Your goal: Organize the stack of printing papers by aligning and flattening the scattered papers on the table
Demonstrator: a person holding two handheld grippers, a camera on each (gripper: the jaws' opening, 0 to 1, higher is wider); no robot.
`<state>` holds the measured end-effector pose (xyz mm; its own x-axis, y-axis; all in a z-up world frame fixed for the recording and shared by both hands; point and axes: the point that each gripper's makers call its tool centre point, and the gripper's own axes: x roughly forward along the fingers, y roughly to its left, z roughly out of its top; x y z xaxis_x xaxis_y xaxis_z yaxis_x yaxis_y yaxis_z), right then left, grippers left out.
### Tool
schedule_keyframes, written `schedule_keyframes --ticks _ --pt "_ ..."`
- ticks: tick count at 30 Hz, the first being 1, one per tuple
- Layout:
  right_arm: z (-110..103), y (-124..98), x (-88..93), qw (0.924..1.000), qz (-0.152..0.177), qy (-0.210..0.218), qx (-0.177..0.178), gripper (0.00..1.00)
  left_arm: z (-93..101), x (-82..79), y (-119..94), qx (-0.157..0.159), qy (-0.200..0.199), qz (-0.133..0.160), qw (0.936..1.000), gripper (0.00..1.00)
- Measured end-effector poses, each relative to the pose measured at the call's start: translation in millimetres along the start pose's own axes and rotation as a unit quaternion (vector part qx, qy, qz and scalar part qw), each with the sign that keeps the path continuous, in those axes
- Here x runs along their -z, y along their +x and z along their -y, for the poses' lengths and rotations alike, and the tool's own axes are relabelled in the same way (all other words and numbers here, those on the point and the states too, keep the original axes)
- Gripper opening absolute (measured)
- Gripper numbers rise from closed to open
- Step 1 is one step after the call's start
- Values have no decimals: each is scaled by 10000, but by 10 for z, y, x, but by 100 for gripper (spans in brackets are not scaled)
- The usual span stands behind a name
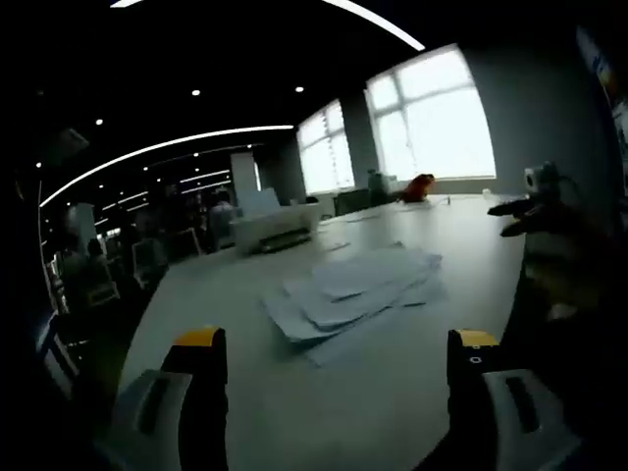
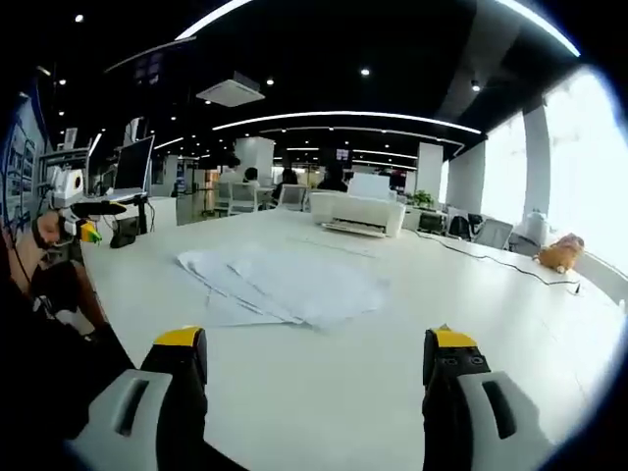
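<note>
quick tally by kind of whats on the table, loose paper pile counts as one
paper pile: 1
printer: 1
orange plush toy: 1
black cable: 1
total: 4

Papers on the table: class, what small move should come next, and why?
Probably bring both open grippers, left and right, forward to the papers. The sheets lie fanned and scattered on the table, and neither gripper touches them.
</note>
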<state>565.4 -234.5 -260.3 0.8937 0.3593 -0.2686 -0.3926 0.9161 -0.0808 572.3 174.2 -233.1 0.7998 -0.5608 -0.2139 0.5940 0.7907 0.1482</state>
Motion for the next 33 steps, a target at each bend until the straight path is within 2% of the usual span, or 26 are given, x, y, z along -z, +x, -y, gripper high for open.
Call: schedule_keyframes --ticks 16,25,33 --pt "-150 88 84 9997 -84 -105 -191 86 51 17 -7 26 -95 85 9999 95" --pt "-250 199 29 9992 -66 -252 -311 86 98 69 -9 70 -16 67 10000 95" --pt "-422 367 -12 9980 -65 -391 -490 86 104 102 -32 44 -55 71 10000 94"
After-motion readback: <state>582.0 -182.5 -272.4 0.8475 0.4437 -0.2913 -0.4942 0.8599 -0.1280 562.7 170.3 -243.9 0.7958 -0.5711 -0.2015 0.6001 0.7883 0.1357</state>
